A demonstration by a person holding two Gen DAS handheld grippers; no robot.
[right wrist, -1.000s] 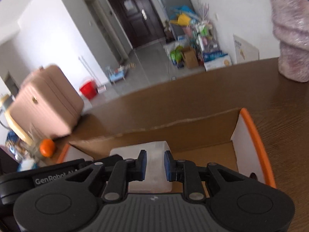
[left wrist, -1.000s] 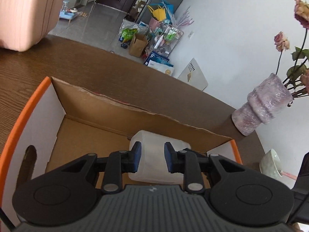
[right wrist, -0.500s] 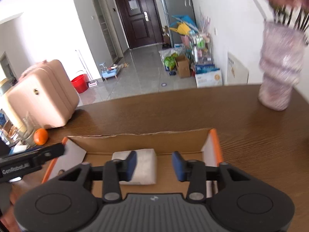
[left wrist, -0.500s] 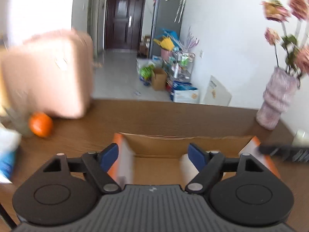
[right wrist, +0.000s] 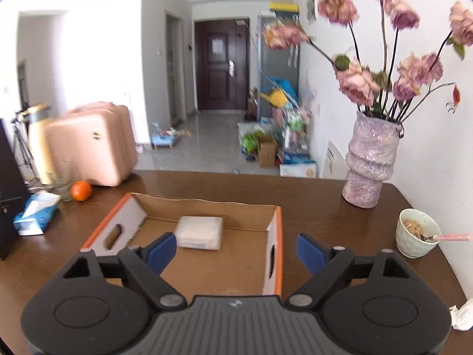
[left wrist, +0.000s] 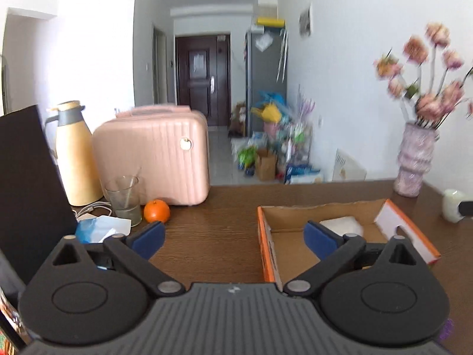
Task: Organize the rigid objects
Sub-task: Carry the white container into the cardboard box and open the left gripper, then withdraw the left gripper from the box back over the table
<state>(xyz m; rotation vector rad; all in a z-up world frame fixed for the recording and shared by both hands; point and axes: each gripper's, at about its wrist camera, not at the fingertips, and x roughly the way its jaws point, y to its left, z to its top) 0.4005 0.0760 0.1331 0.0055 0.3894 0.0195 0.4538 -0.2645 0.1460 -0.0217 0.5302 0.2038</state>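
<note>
An open cardboard box with orange edges (right wrist: 278, 236) sits on the brown table; in the left wrist view it (left wrist: 266, 251) lies to the right. A white rectangular block (right wrist: 199, 232) lies flat inside it, also seen in the left wrist view (left wrist: 341, 224). My left gripper (left wrist: 233, 238) is open and empty, held above the table at the box's left wall. My right gripper (right wrist: 236, 250) is open and empty, above the box's near part, short of the block.
An orange (right wrist: 80, 190), a glass (left wrist: 124, 196), a tissue pack (right wrist: 35, 211), a pink case (left wrist: 153, 159) and a thermos (left wrist: 77, 153) stand at the left. A purple flower vase (right wrist: 369, 162) and a bowl with a spoon (right wrist: 416, 232) stand at the right. A crumpled paper (right wrist: 462, 315) lies near right.
Both grippers opened, let go of the white block and pulled back and up from the box. The left one swung left. The block now lies in the box.
</note>
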